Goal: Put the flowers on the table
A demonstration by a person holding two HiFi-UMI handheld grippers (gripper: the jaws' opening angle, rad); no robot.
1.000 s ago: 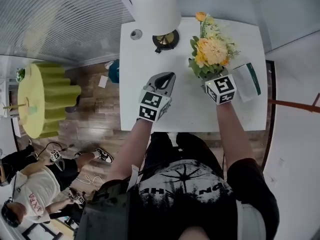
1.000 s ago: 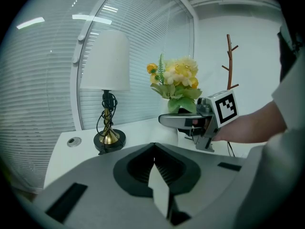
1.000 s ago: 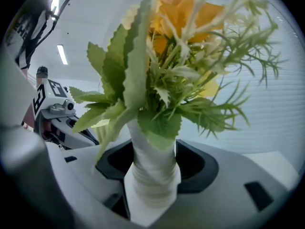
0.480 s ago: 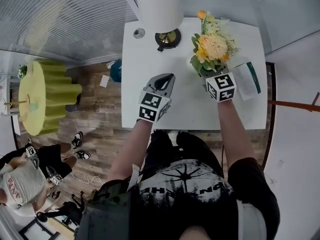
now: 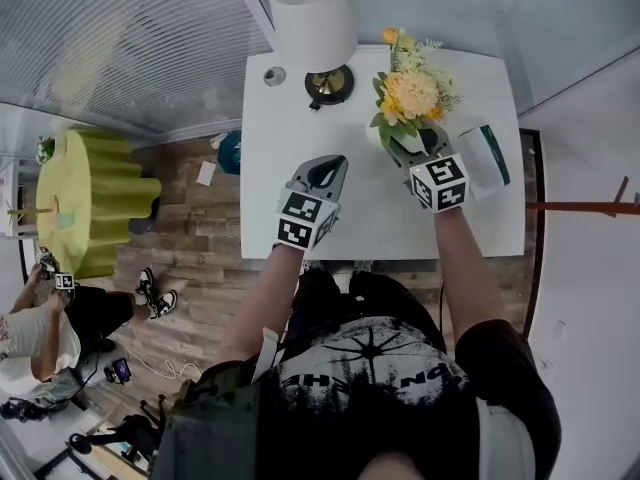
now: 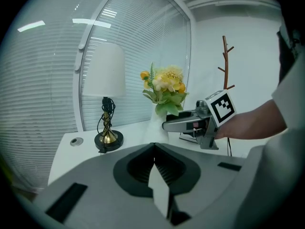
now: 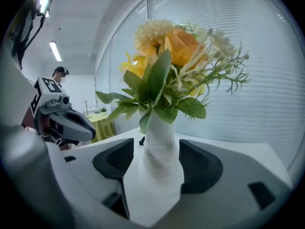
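Table (image 5: 380, 218): right tongs (image 5: 405, 148) wider (round vase (image 7: 159, 151))

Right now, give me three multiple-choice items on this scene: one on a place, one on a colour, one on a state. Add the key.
1. Where does the vase of flowers stand?
A. on the floor
B. on the white table, between the right gripper's jaws
C. on the green round table

2. What colour is the lamp's shade?
A. white
B. red
C. black

3. How do the left gripper's jaws stand?
A. wide apart
B. clamped on a stem
C. together, holding nothing

Key:
1 B: the right gripper view shows the vase on the tabletop between open jaws that have just been opening.
2 A: the head view shows a white shade.
3 C: the left gripper view shows the jaws meeting with nothing between them.
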